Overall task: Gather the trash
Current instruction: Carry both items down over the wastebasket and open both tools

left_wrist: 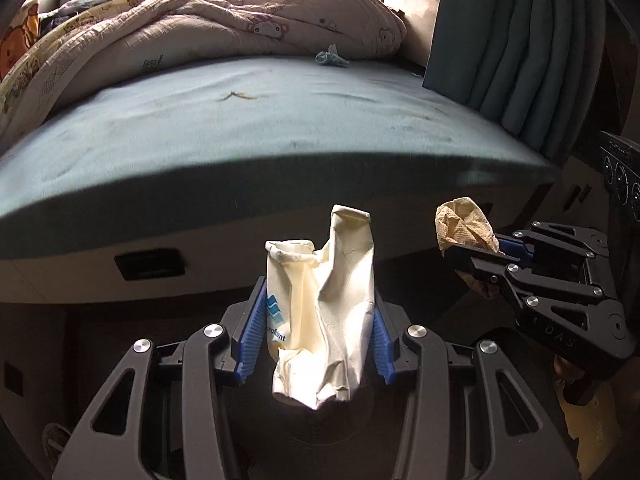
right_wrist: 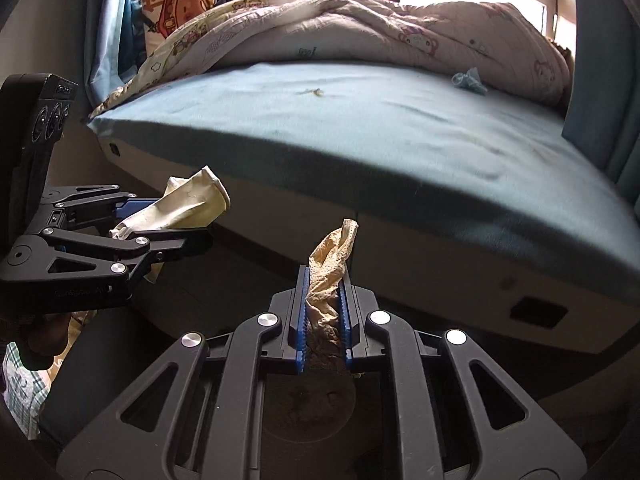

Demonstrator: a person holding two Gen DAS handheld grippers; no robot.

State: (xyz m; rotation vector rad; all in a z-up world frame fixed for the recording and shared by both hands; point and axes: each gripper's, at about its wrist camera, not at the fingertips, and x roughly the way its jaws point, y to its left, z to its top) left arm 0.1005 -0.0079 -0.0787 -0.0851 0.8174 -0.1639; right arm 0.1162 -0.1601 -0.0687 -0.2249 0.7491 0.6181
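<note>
Bedroom scene: blue-sheeted mattress (left_wrist: 260, 128) carrying a rumpled cartoon-print quilt (left_wrist: 224, 28); curtain (left_wrist: 532, 40) at its right side. Only the right wrist view shows the cartoon bear pillow (right_wrist: 180, 4) at the head of the bed. Both grippers are held off the near mattress edge, over dark floor. Left gripper (left_wrist: 318, 330) is clamped on a crumpled cream paper cup (left_wrist: 324, 312); right gripper (right_wrist: 325, 320) is clamped on a brown tissue wad (right_wrist: 332, 264). Loose on the sheet: a blue wrapper (left_wrist: 330, 58) beside the quilt, and a small brown scrap (left_wrist: 236, 97) mid-sheet.
</note>
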